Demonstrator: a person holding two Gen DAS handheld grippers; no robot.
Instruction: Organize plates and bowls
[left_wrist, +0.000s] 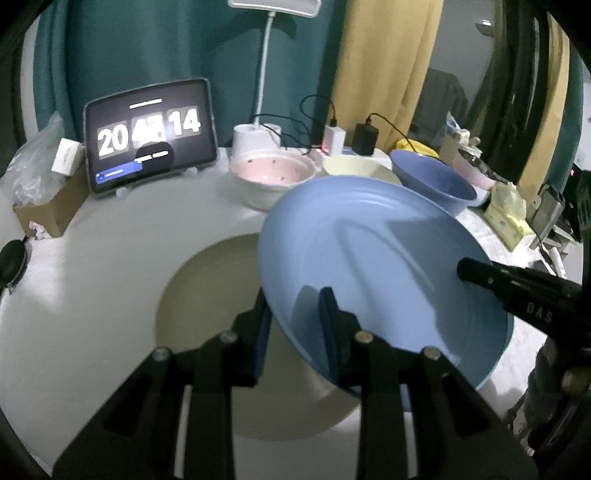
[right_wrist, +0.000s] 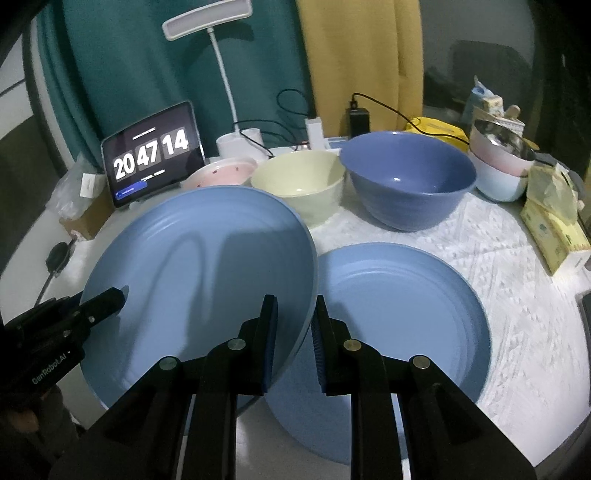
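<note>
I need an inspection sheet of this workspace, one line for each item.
Surface: round white table.
Job's things: lifted blue plate, tilted; second blue plate flat; beige plate; blue bowl, cream bowl, pink bowl.
Clutter: tablet clock, tissue pack, stacked bowls.
Grippers: left tongs and right tongs both clamp the lifted plate's rim.
Cables: black charger leads.
Surroundings: teal and yellow curtains, desk lamp.

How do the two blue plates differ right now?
The lifted plate is tilted and held at its rim by both the left gripper and the right gripper; the second plate lies flat on the table, ungripped. The lifted plate overlaps the flat one's left edge. Both are the same blue with ringed rims.
</note>
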